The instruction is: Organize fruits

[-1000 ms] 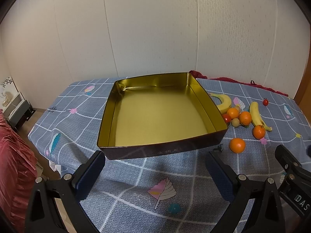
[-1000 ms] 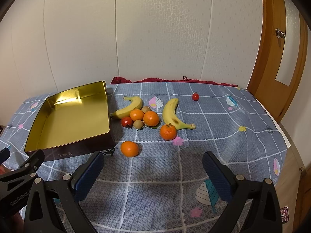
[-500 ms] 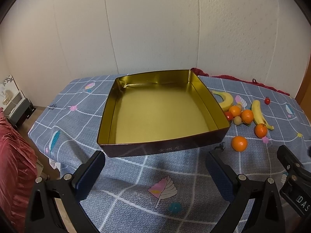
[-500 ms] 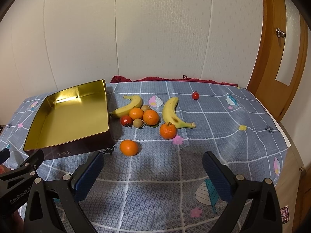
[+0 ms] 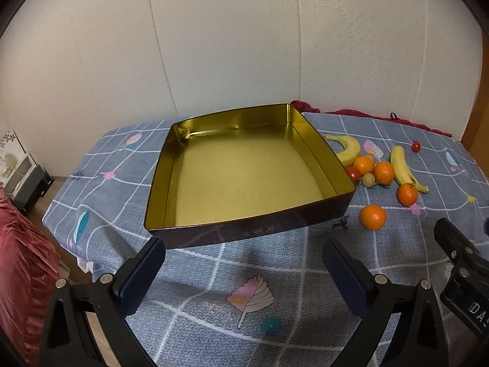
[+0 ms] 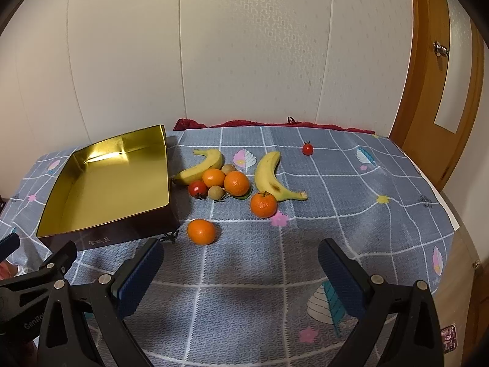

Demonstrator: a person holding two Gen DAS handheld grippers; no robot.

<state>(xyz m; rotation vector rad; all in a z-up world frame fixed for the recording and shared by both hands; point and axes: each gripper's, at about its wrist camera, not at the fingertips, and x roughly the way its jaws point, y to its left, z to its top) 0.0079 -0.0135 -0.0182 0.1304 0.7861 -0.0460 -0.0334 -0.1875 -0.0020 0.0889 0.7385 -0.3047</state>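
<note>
A gold-lined tin tray (image 5: pixel 247 226) (image 6: pixel 104 232) with dark outer walls sits on the blue patterned cloth and holds nothing. To its right lie two bananas (image 6: pixel 201 165) (image 6: pixel 270 174), several oranges (image 6: pixel 201 231) (image 6: pixel 263 204) (image 5: pixel 372 217), two small brownish fruits, a red tomato (image 6: pixel 197 188) and a far cherry tomato (image 6: pixel 307 148). My left gripper (image 5: pixel 244 270) hangs open in front of the tray's near wall. My right gripper (image 6: pixel 241 270) is open too, just short of the nearest orange. Neither holds anything.
The cloth-covered table (image 6: pixel 336 214) ends close on the left and right. A wooden door (image 6: pixel 440 91) stands at the right, a red cushion (image 5: pixel 21 275) and a small cabinet at the left. A white wall runs behind.
Both views have shifted slightly: the tray and fruit sit a bit lower and nearer in frame, so both grippers have crept forward. Nothing on the table moved.
</note>
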